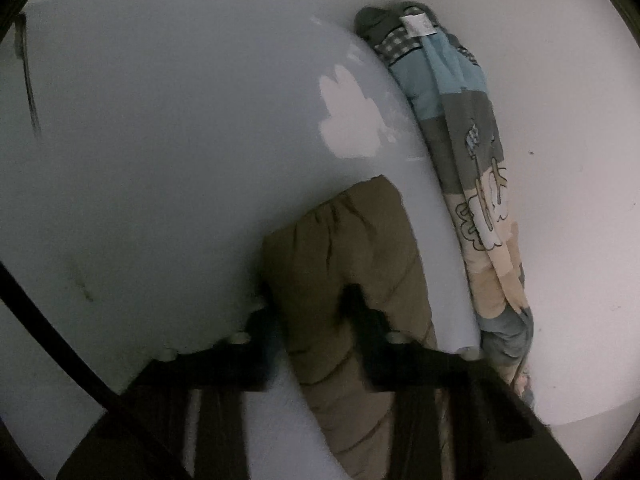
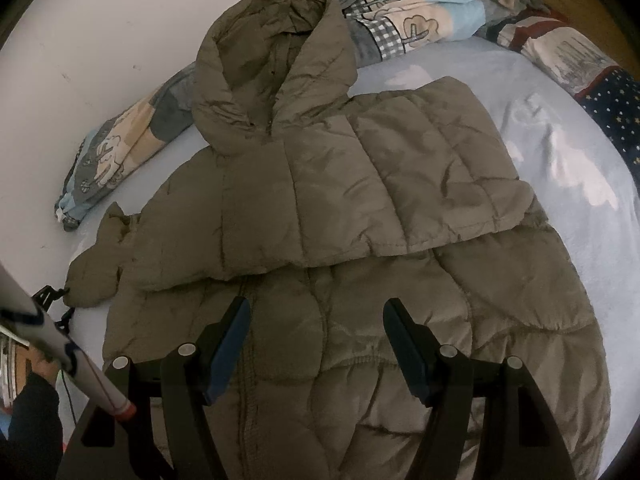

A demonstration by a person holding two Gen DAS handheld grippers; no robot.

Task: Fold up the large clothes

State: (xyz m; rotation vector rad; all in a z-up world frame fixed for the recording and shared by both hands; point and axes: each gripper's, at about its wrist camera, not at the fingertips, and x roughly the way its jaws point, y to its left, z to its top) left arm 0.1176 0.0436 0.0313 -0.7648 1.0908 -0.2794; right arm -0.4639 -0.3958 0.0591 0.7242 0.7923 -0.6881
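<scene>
An olive-green hooded puffer jacket lies spread on a bed with a pale blue sheet. Its hood points toward the white wall at the far side, and one sleeve is folded across the chest. The other sleeve reaches out to the jacket's left, and here the left gripper has its fingers pinched narrow on the cuff end, the padded fabric bunched between them.

The right gripper hangs over the lower front of the jacket, just right of the zip line, its fingers standing wide with nothing between them and not touching the fabric as far as can be seen.

Beyond the jacket, along the wall, lies a rolled patchwork quilt in blue, grey and cream with cartoon tree drawings. A small white care label is sewn at its far end; its print is too small to read. To the jacket's far right lies another bedding piece, navy with stars.
</scene>
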